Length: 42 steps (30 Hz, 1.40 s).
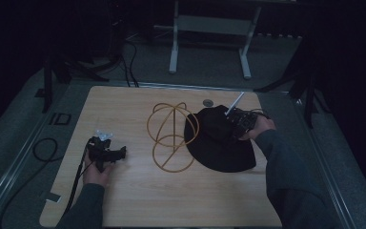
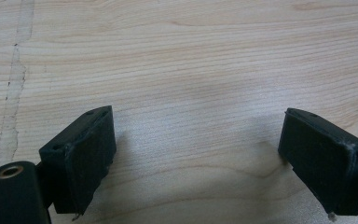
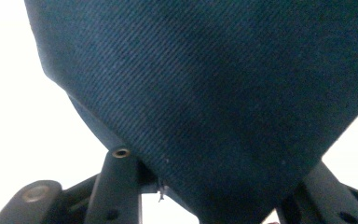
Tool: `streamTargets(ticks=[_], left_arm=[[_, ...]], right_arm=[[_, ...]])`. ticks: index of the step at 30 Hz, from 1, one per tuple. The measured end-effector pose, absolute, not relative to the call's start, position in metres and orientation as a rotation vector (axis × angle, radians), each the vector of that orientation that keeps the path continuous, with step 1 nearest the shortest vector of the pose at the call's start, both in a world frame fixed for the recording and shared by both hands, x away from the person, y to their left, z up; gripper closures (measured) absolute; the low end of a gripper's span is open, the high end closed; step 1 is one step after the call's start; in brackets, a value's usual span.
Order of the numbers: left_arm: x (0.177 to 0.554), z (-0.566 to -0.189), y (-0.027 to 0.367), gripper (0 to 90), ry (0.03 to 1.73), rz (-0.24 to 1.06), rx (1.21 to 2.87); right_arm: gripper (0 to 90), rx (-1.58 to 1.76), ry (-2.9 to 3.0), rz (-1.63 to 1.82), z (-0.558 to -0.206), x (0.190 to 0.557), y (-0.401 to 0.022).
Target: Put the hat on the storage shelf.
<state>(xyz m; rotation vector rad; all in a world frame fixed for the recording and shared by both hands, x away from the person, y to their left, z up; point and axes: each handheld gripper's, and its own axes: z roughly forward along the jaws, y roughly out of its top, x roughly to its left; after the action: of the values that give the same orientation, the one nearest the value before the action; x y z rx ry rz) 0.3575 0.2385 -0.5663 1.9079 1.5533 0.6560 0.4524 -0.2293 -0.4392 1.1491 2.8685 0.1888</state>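
Left gripper (image 2: 200, 163) jaws wide over bare bench (image 2: 191, 56). Right gripper (image 1: 240, 123) jaws hidden by dark cloth (image 3: 214, 93); grip unclear.

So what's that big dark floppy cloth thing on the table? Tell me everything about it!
The dark, nearly black piece of woven fabric lies on the right half of the light wooden table, spread out with a rounded edge toward the person. Its left edge overlaps the thin yellowish wire-hoop frame. The right gripper rests on its upper part. In the right gripper view the cloth looks navy, with a fine diagonal weave, bunched between the jaws.
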Motion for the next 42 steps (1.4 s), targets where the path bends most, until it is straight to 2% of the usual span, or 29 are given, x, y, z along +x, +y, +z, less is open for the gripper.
streamTargets(ticks=[7, 14, 22, 42], left_arm=[[0.358, -0.566, 0.238, 11.3, 1.553, 0.656, 1.908], [0.357, -0.566, 0.238, 11.3, 1.554, 0.655, 1.907], [0.358, -0.566, 0.238, 11.3, 1.553, 0.656, 1.909], [0.358, -0.566, 0.238, 11.2, 1.553, 0.656, 1.908]], right_arm=[[76.7, 1.144, 2.882, 0.155, -0.442, 0.456, -0.227], [85.8, 1.085, 2.850, 0.157, -0.439, 0.453, -0.227], [86.2, 1.061, 2.843, 0.199, -0.435, 0.448, -0.232], [86.3, 1.006, 2.827, 0.369, -0.399, 0.437, -0.241]])
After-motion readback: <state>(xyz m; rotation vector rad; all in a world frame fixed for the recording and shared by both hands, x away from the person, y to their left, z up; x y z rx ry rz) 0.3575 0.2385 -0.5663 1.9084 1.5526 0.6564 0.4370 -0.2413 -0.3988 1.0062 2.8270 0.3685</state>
